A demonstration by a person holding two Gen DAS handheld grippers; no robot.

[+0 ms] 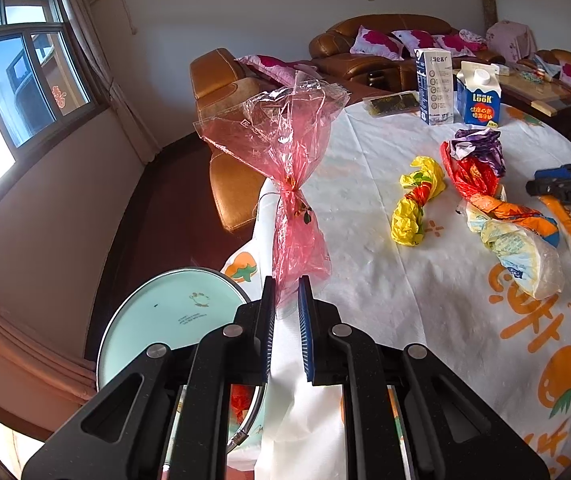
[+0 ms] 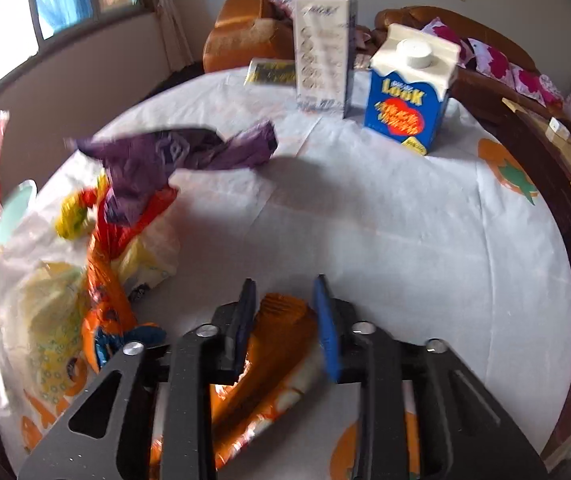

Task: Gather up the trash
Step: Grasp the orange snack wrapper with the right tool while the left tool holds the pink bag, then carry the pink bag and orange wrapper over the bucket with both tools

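Observation:
My left gripper [image 1: 287, 286] is shut on a pink cellophane wrapper [image 1: 285, 148] and holds it upright beyond the table's left edge, over a mint-green bin lid [image 1: 169, 316]. My right gripper [image 2: 283, 292] is around an orange snack wrapper [image 2: 273, 344] lying on the table; its jaws stand apart on either side of it. It also shows in the left wrist view [image 1: 565, 190]. A yellow wrapper [image 1: 417, 204], a red and purple wrapper [image 1: 473, 160] and a pale yellow bag [image 1: 521, 256] lie on the white tablecloth [image 1: 385, 280].
Two cartons stand at the far side of the table: a tall white one [image 2: 323, 52] and a blue Look carton [image 2: 409, 92]. A dark flat packet [image 2: 271, 72] lies beside them. Brown leather sofas [image 1: 385, 40] stand behind the table.

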